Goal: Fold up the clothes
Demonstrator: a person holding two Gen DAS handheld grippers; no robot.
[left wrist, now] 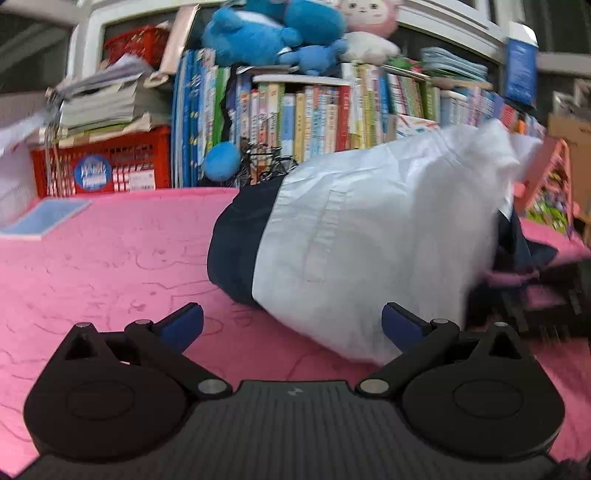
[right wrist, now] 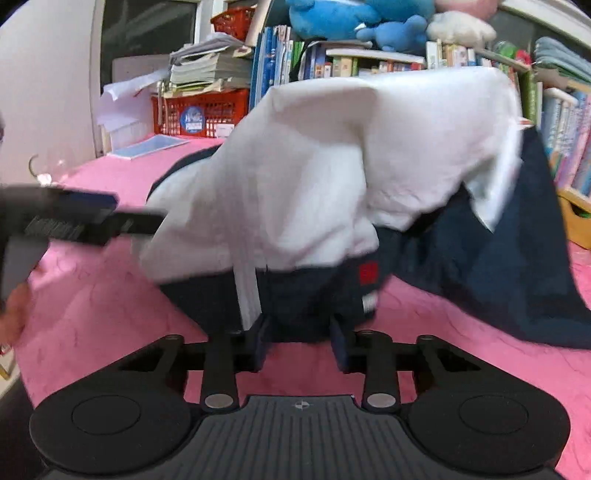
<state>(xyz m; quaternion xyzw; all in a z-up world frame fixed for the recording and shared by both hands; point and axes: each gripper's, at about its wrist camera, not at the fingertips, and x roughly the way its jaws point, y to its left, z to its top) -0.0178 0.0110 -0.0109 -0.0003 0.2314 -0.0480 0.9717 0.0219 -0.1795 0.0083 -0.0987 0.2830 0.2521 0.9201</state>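
A white and navy garment (left wrist: 369, 240) lies bunched on the pink blanket (left wrist: 110, 258). My left gripper (left wrist: 293, 325) is open just in front of its near white edge, with nothing between the pads. In the right wrist view the garment (right wrist: 314, 166) is heaped up, white cloth over navy, with a small red label (right wrist: 369, 273). My right gripper (right wrist: 300, 341) has its jaws narrow, with a fold of the navy hem (right wrist: 303, 317) pinched between the pads. The left gripper (right wrist: 74, 218) shows as a dark blur at the left, touching the white cloth's edge, with a hand (right wrist: 14, 314) below it.
A bookshelf (left wrist: 314, 110) full of books stands behind the blanket, with blue and pink plush toys (left wrist: 266, 33) on top. A red crate (left wrist: 103, 166) with stacked papers is at the back left. A light blue book (left wrist: 44, 218) lies on the blanket's left.
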